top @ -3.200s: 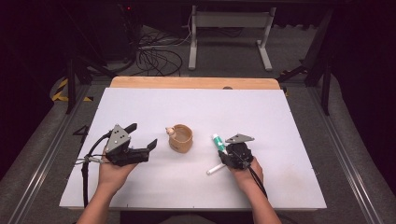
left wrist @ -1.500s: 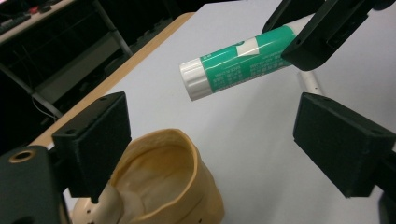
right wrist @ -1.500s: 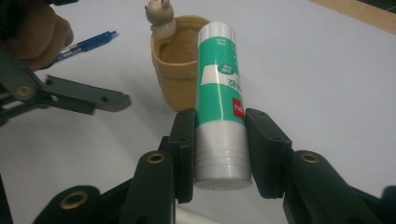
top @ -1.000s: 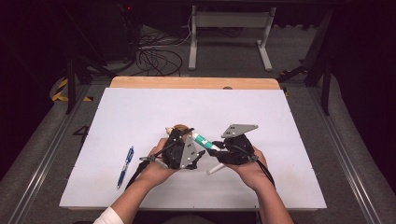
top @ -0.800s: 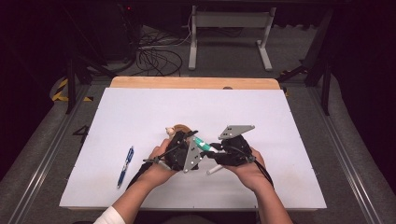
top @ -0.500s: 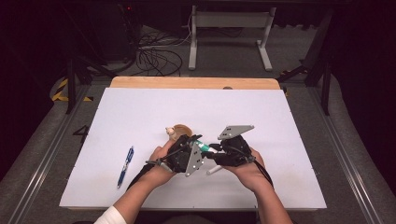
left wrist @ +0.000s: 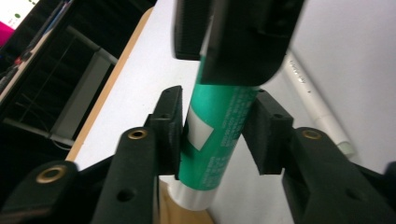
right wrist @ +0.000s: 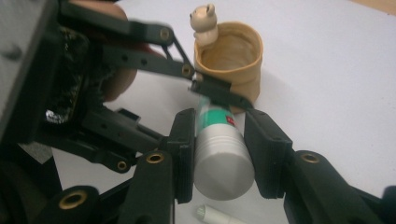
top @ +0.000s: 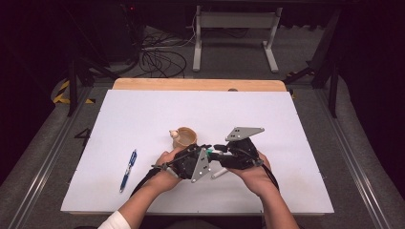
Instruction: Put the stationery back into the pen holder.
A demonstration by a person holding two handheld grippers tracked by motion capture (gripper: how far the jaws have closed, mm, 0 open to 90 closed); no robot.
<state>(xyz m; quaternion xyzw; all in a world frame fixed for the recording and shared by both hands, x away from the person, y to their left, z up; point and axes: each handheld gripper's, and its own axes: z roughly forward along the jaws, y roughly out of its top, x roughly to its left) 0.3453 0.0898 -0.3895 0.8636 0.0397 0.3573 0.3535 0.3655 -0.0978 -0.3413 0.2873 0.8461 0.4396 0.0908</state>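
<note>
Not much to actually read here. The green tube (left wrist: 219,135) has rows of small pale print running along its side in the left gripper view, but it's way too blurry to make out, plus a blank white patch. From the right gripper view there's a tiny red label on it, also unreadable. The white marker (left wrist: 317,114) lying on the table has faint grey lettering, too small to tell.

Both forearms reach in, the left gripper (top: 206,151) and right gripper (top: 218,150) meeting tip to tip; the left's jaws have just been closing, the right's stand clamped.
</note>
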